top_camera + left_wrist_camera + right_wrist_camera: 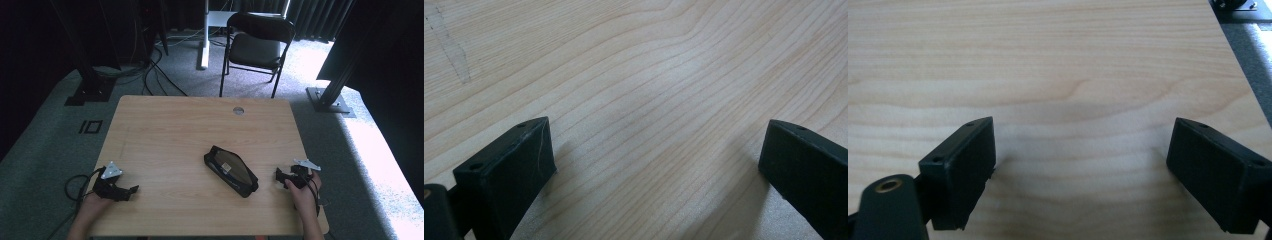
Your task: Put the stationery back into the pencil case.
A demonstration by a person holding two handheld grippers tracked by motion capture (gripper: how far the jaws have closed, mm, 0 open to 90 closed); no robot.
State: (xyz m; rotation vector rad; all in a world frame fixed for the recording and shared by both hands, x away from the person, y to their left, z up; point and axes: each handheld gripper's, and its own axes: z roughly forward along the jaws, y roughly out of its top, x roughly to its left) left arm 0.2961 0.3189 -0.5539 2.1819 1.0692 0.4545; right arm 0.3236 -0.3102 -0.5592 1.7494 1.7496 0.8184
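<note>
A black zippered pouch (231,170) with a clear window lies slanted on the wooden table (175,130), right of the middle. My left gripper (131,191) rests low over the table's front left part, held by a hand, its jaws wide apart with bare wood between them (656,165). My right gripper (278,176) sits near the front right edge, to the right of the pouch and apart from it. Its jaws stand wide apart over bare wood (1080,155), nothing between them.
A small round grommet hole (238,110) is in the table's far edge. Behind the table stand a black folding chair (257,47) and a white desk leg (203,35). Cables (155,70) trail over the grey carpet; black frame posts (332,95) stand at both sides.
</note>
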